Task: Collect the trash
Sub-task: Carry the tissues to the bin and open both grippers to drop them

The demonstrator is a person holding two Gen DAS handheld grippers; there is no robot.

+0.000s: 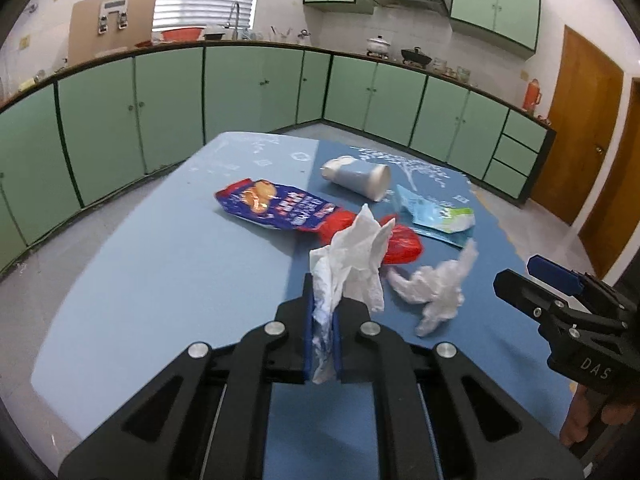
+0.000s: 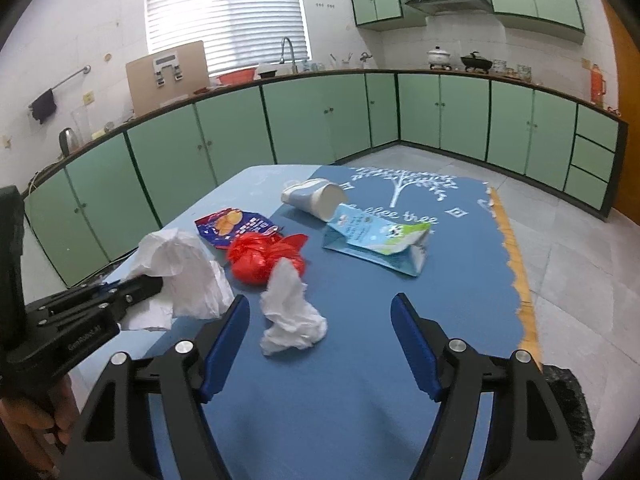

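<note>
My left gripper (image 1: 322,312) is shut on a crumpled white tissue (image 1: 348,264) and holds it above the blue table (image 1: 160,280); the held tissue (image 2: 180,276) and the left gripper (image 2: 140,288) also show in the right wrist view. My right gripper (image 2: 320,312) is open and empty, just short of a second crumpled tissue (image 2: 290,316), which also lies on the table in the left wrist view (image 1: 436,292). A red plastic bag (image 2: 264,258), a blue-red snack wrapper (image 2: 234,226), a tipped paper cup (image 2: 314,198) and a light blue pouch (image 2: 376,242) lie beyond.
The table's right edge has a frayed yellow border (image 2: 516,248) with tiled floor (image 2: 580,280) beyond. Green kitchen cabinets (image 2: 320,120) run round the room. A black object (image 2: 568,404) sits at the lower right by the table's edge.
</note>
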